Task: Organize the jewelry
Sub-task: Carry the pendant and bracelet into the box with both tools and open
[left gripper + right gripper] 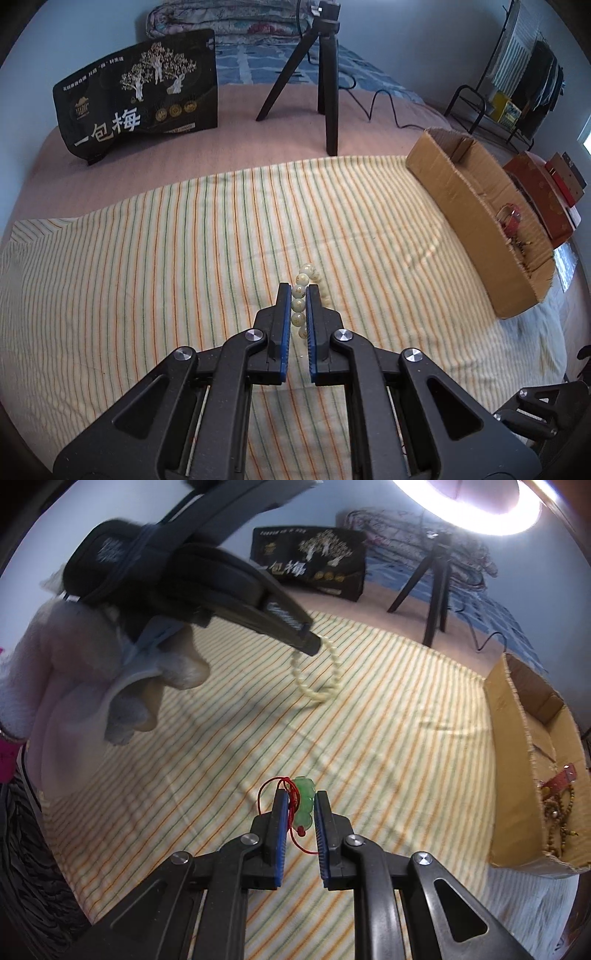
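Note:
My left gripper (299, 291) is shut on a pale bead bracelet (303, 284) and holds it above the striped cloth (147, 258). In the right wrist view the same gripper (310, 648) shows at upper left with the bracelet (317, 686) hanging from its tips. My right gripper (301, 797) is shut on a green jade pendant (304, 801) with a red cord (269, 786), just above the cloth (369, 738). A cardboard box (476, 218) at the right holds other jewelry (511, 221); it also shows in the right wrist view (517, 775) with beads (557, 812) inside.
A black tripod (327, 74) and a black printed bag (140, 92) stand at the back on the pink sheet. A cable (384, 107) runs behind the tripod. A red box (543, 192) sits beyond the cardboard box. A gloved hand (92, 672) holds the left gripper.

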